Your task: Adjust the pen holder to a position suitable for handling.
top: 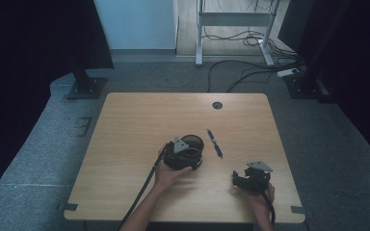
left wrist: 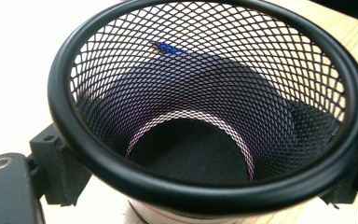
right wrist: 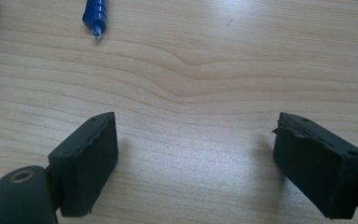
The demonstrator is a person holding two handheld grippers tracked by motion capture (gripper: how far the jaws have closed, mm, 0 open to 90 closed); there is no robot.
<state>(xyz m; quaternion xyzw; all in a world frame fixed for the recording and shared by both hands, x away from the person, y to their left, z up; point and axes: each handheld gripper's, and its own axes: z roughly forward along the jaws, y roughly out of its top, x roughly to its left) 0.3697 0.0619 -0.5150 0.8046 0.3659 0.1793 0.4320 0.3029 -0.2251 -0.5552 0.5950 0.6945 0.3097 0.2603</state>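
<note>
A black mesh cup (left wrist: pixel 205 107) with a diamond-lattice wall and a smooth black rim is seen, its inner base dark and edged by a pale ring. A blue pen (top: pixel 215 143) with a pale tip is laid on the table (top: pixel 125 125), whose top is coloured light tan and patterned with wavy wood grain. The left gripper (top: pixel 185 156) and the right gripper (top: pixel 250 179) are coloured black, each topped by a grey plate. A black cable is trailed from each. The floor is covered in grey carpet.
</note>
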